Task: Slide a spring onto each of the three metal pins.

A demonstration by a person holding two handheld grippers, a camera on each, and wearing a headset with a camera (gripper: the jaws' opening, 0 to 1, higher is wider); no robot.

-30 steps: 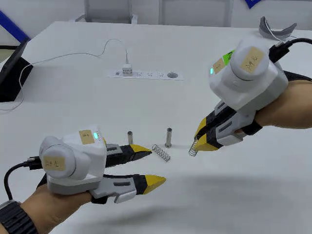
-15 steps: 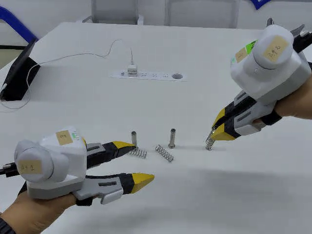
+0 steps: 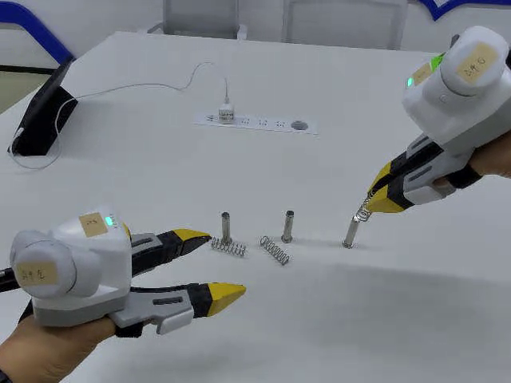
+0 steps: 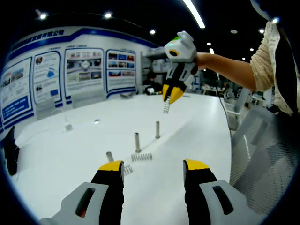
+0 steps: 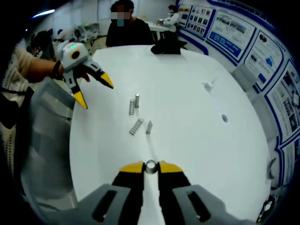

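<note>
Thin metal spring [image 3: 363, 212] hangs pinched in the closed jaws of the right gripper [image 3: 382, 198], its lower end just at the top of the rightmost pin [image 3: 350, 234]. I judge it light, bendy and easy to shoot away; hold the upper coils gently. A second spring [image 3: 228, 246] lies beside the left pin [image 3: 226, 227], a third spring [image 3: 274, 250] near the middle pin [image 3: 287, 226]. The left gripper [image 3: 222, 263] has its jaws wide apart, empty.

Your three pins [image 3: 287, 226] read as bare polished metal; each spring [image 3: 274, 250] is thin shiny wire. Table [image 3: 160, 175]: smooth, matt white.
</note>
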